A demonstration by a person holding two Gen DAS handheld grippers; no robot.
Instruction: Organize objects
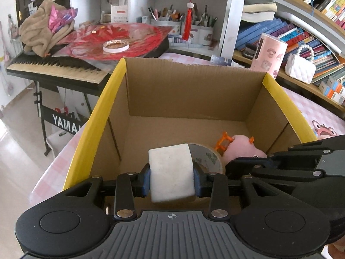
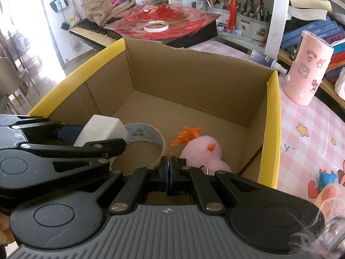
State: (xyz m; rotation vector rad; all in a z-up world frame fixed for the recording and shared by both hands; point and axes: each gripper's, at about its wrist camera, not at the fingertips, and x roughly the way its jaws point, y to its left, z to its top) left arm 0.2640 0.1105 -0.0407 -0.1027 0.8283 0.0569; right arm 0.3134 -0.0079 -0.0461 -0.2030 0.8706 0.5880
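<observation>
Between my left gripper's (image 1: 171, 176) blue pads sits a white, scuffed, rounded-edge block (image 1: 171, 173), pinched above the cardboard box (image 1: 189, 90). Beyond it lie a tape roll (image 1: 210, 158) and pink plush (image 1: 244, 147). My right gripper (image 2: 171, 178) is pressed together, empty.

Cardboard box (image 1: 189, 90): matt brown corrugated walls, glossy yellow rim tape. Inside it: white block (image 1: 171, 171), matt, slightly chalky; tape roll (image 2: 148, 137), glossy film; plush toy (image 2: 202, 153), fuzzy pink cloth. Beside box, tablecloth (image 2: 301, 133): smooth, slight sheen.
</observation>
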